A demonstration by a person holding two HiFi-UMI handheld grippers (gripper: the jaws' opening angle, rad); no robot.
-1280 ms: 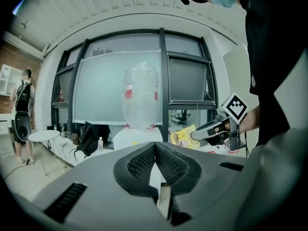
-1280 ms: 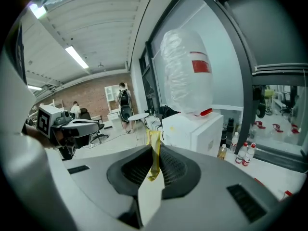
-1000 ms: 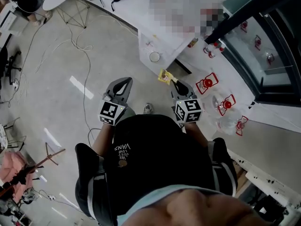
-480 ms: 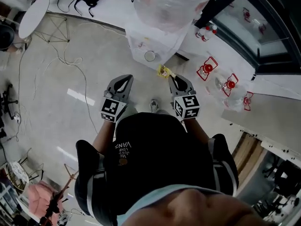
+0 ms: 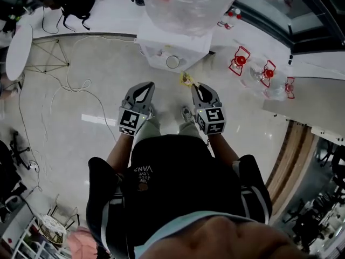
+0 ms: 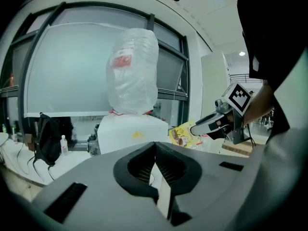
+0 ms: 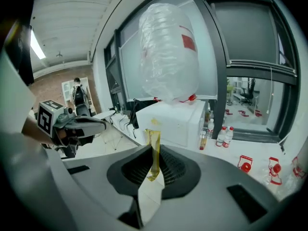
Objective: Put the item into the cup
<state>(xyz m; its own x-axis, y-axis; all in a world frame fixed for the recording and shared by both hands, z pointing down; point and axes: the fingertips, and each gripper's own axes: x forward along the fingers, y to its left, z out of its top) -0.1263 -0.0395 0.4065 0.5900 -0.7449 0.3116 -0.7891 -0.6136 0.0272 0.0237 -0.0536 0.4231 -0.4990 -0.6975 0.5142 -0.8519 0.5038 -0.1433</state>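
Tongs in the head view: the left tongs (image 5: 142,90) are clenched on nothing, while the right tongs (image 5: 200,90) pinch a yellow packet (image 5: 187,80). The cup (image 5: 172,62) stands on the white surface (image 5: 153,43), just ahead and slightly left of the packet. Left gripper view: empty, pressed together, with the packet off to the right. Right gripper view: the packet stands upright, edge-on, in the grip. I judge the right side nearer the cup.

Left claw (image 5: 144,87) and right claw (image 5: 197,87) point forward, both jaws closed.
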